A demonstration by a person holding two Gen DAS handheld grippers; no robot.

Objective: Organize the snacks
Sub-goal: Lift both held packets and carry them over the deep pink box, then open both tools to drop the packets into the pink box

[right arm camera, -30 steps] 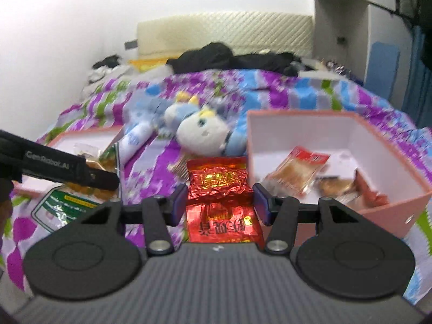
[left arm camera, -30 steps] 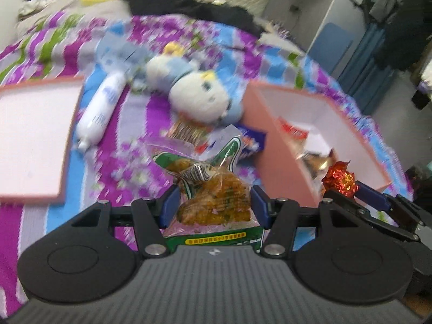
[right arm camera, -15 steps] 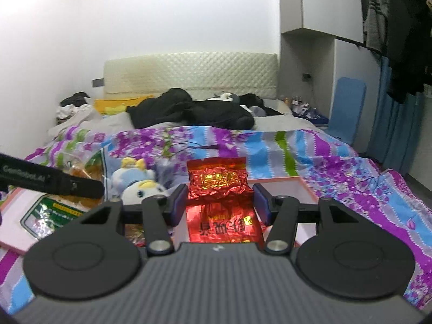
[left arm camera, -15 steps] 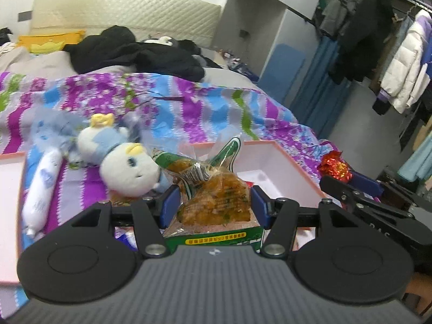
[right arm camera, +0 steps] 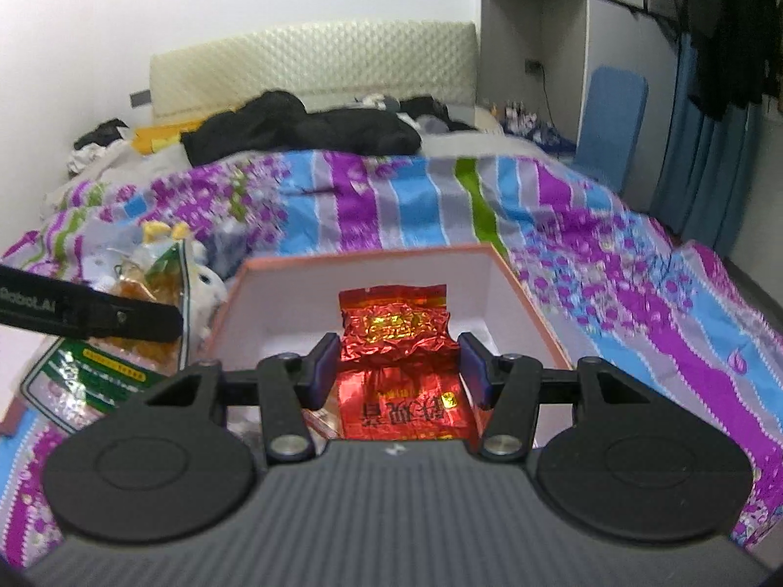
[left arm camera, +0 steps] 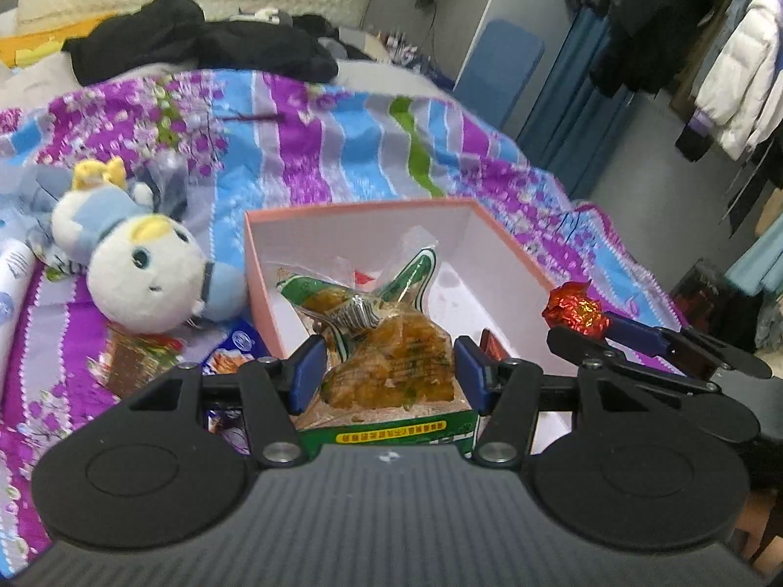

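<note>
My left gripper (left arm camera: 386, 376) is shut on a clear green-trimmed bag of orange snacks (left arm camera: 391, 367) and holds it over the near left corner of the pink box (left arm camera: 362, 208). My right gripper (right arm camera: 399, 372) is shut on a red foil packet (right arm camera: 396, 337) and holds it above the same pink box (right arm camera: 372, 254). In the left wrist view the right gripper shows at the right, with the red foil packet (left arm camera: 575, 310) at its tip. In the right wrist view the left gripper's finger (right arm camera: 98, 315) and its snack bag (right arm camera: 142, 323) show at the left.
The box stands on a bed with a striped purple and blue cover (left arm camera: 342, 146). A white and blue plush toy (left arm camera: 142, 264) lies left of the box, with loose snack packets (left arm camera: 137, 352) in front of it. Black clothes (left arm camera: 195, 44) lie by the headboard.
Both grippers have tilted down and come over the pink box, each still holding its packet. The box's inside now shows behind both packets.
</note>
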